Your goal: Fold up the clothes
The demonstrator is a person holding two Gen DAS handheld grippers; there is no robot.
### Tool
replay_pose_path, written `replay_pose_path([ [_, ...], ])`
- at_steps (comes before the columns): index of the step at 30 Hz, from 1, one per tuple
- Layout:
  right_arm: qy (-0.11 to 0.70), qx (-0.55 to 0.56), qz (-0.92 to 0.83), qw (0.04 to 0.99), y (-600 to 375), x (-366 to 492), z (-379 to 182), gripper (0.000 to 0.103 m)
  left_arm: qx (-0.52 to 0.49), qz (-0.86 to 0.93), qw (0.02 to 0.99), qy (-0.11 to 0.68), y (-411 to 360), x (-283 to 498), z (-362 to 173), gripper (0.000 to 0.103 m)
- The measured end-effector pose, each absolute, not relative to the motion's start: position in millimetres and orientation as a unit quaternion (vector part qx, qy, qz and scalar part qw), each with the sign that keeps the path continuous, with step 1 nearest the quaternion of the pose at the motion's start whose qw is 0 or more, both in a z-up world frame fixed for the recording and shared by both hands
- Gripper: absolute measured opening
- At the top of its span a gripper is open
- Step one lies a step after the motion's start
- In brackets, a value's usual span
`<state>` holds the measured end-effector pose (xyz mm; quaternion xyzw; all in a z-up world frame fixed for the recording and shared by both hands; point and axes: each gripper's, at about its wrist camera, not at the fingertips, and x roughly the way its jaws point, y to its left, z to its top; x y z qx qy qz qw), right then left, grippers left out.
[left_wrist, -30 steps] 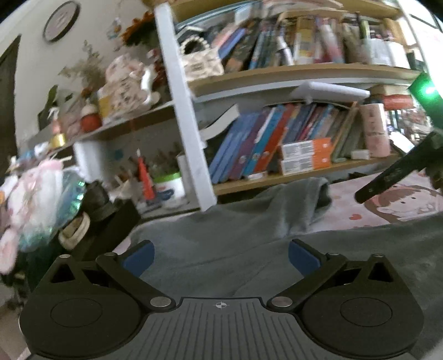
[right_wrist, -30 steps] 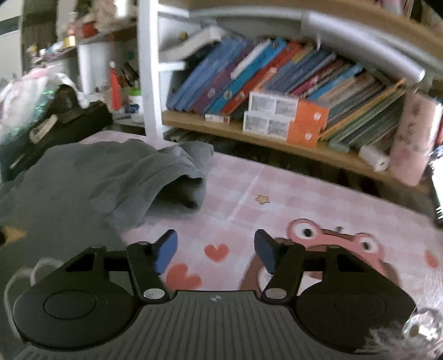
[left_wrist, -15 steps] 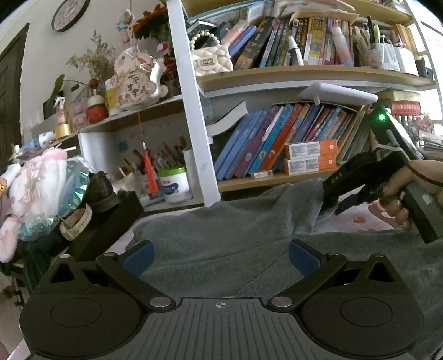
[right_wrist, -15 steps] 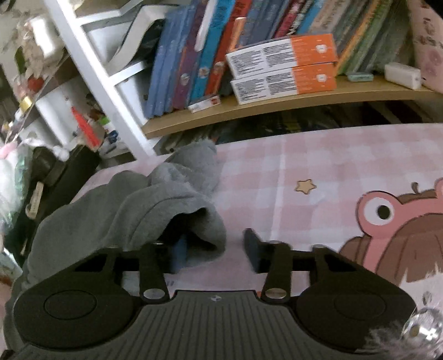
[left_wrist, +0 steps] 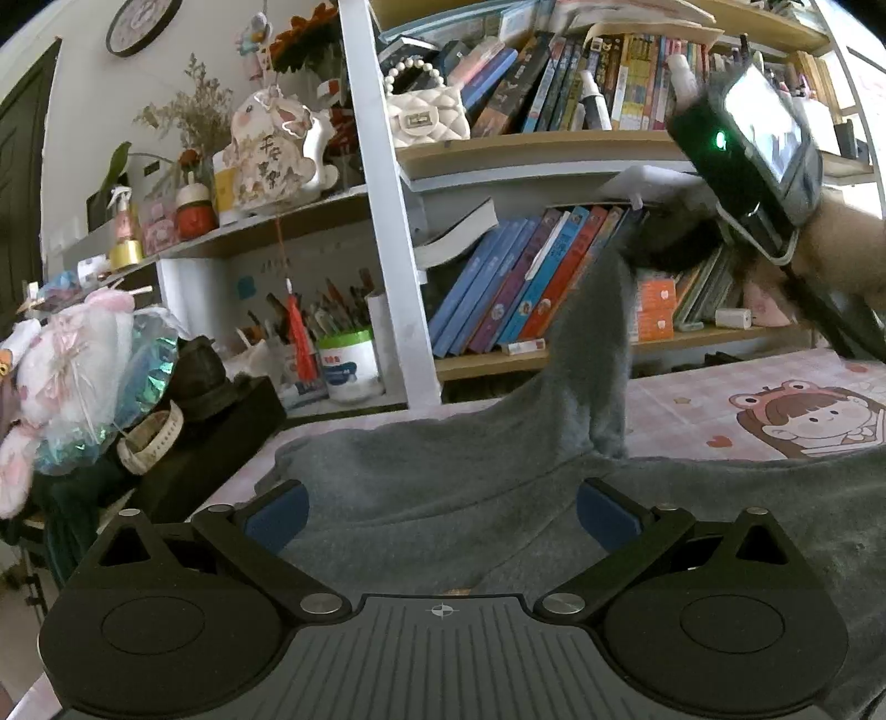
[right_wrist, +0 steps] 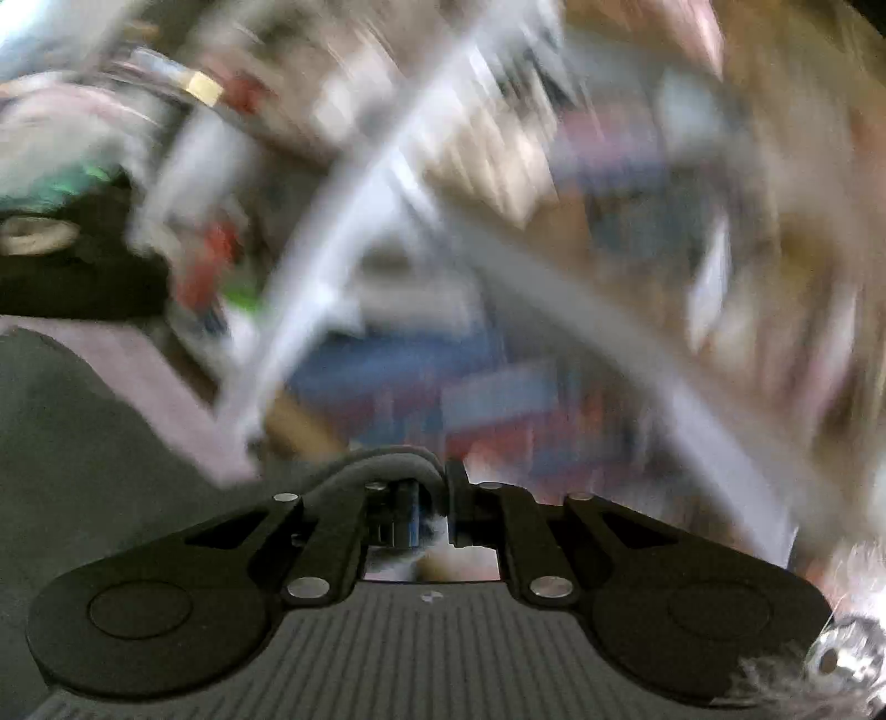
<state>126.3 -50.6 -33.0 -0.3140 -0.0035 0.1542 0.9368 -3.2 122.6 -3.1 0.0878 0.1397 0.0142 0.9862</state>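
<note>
Left gripper [left_wrist: 440, 507]: jaws stood wide apart, nothing between them, low over the grey garment at 6 o'clock in the left wrist view.
Right gripper [right_wrist: 437, 487]: jaws were pinched narrow on a fold of grey cloth; in the left wrist view it showed at 2 o'clock, raised, with a green light lit on its body.
Grey garment [left_wrist: 443, 487]: lay spread over the pink patterned cover [left_wrist: 692, 399]; one sleeve [left_wrist: 592, 343] was pulled up toward 1 o'clock to the right gripper.
In the way: the lifted sleeve hung in front of the lower row of books [left_wrist: 509, 282] and hid part of the orange boxes [left_wrist: 653, 310].
Around: white shelf post [left_wrist: 387, 210] at 12 o'clock; black box [left_wrist: 210, 437] with a cream watch [left_wrist: 152, 437] at 9 o'clock; white jar with green lid [left_wrist: 350, 365] beside a red tassel [left_wrist: 297, 327]; quilted cream handbag [left_wrist: 426, 111] on the upper shelf; wall clock [left_wrist: 144, 22] at 11 o'clock.
Writing: the cat ornament [left_wrist: 271, 160] bore dark characters, too small to read; book spines illegible.
Cover print: a cartoon girl in a frog hat [left_wrist: 803, 410] at 3 o'clock.
Right wrist view: background smeared by motion blur.
</note>
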Motion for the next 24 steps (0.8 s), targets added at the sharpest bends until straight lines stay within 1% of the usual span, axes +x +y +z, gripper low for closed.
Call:
replay_pose_path([
  [2, -0.070, -0.343, 0.236, 0.906, -33, 97, -35, 0.009, 0.086, 0.016, 0.986, 0.141, 123, -3, -3, 0.103],
  [5, 0.018, -0.319, 0.345, 0.883, -28, 97, -39, 0.010, 0.084, 0.018, 0.986, 0.143, 124, -2, -3, 0.103],
  [6, 0.049, -0.309, 0.380, 0.871, -27, 97, -41, 0.012, 0.083, 0.019, 0.986, 0.143, 124, -3, -4, 0.103],
  [8, 0.109, -0.287, 0.447, 0.840, -24, 97, -43, 0.029, 0.084, 0.019, 0.986, 0.141, 124, -4, -4, 0.103],
  [9, 0.139, -0.275, 0.478, 0.822, -22, 98, -45, 0.050, 0.084, 0.018, 0.986, 0.140, 123, -4, -4, 0.103],
  [10, 0.167, -0.234, 0.488, 0.824, -31, 107, -44, 0.063, 0.085, 0.018, 0.986, 0.139, 123, -5, -4, 0.103],
  [11, 0.194, -0.191, 0.493, 0.826, -41, 115, -42, 0.066, 0.086, 0.017, 0.986, 0.139, 123, -5, -3, 0.103],
  [12, 0.221, -0.148, 0.496, 0.826, -52, 124, -39, 0.069, 0.086, 0.017, 0.987, 0.138, 123, -5, -3, 0.103],
  [14, 0.244, -0.098, 0.479, 0.837, -75, 130, -37, 0.071, 0.087, 0.016, 0.987, 0.137, 122, -5, -3, 0.103],
  [15, 0.255, -0.074, 0.470, 0.842, -87, 133, -36, 0.075, 0.087, 0.016, 0.987, 0.137, 122, -5, -3, 0.103],
  [16, 0.258, -0.066, 0.452, 0.851, -96, 132, -37, 0.076, 0.087, 0.016, 0.987, 0.137, 122, -5, -3, 0.103],
  [19, 0.303, -0.015, 0.391, 0.869, -117, 146, -49, 0.076, 0.088, 0.017, 0.986, 0.138, 122, -4, -2, 0.103],
  [21, 0.342, 0.059, 0.363, 0.865, -128, 164, -62, 0.076, 0.088, 0.018, 0.986, 0.140, 122, -4, -2, 0.103],
  [24, 0.375, 0.156, 0.334, 0.850, -131, 183, -79, 0.072, 0.087, 0.019, 0.986, 0.142, 122, -3, -2, 0.103],
])
